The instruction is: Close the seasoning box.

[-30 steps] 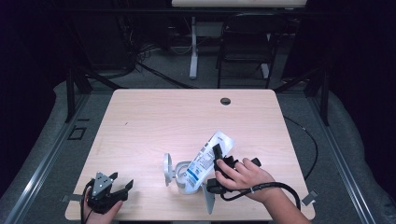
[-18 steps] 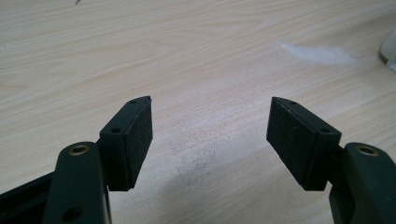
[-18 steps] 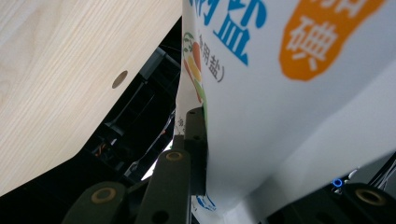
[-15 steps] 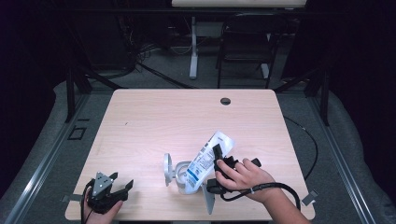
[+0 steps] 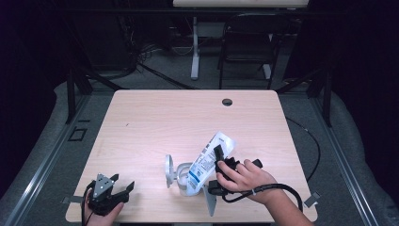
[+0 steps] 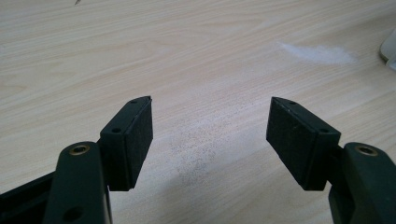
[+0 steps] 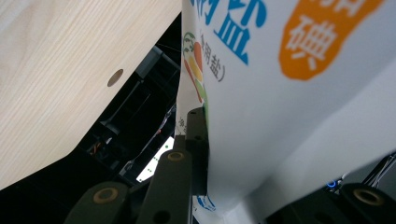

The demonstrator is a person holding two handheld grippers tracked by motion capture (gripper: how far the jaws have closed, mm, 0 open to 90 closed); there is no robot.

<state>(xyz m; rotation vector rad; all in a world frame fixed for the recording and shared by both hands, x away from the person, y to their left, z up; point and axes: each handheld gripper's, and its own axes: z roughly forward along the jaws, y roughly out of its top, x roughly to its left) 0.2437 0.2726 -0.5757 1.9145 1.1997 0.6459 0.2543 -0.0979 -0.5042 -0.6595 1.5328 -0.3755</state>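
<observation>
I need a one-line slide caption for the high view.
Right gripper tilts a white bag over a container; left gripper rests open.

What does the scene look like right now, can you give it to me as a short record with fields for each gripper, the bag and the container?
Surface: light wooden table
Right gripper: shut on the white bag, holding it tilted
White bag: blue and orange print, lower end at the container
Container: small, white, near the front edge; contents cannot be told
Left gripper: open, nothing between its jaws, at the front left corner
Table hole: at the far edge
</observation>
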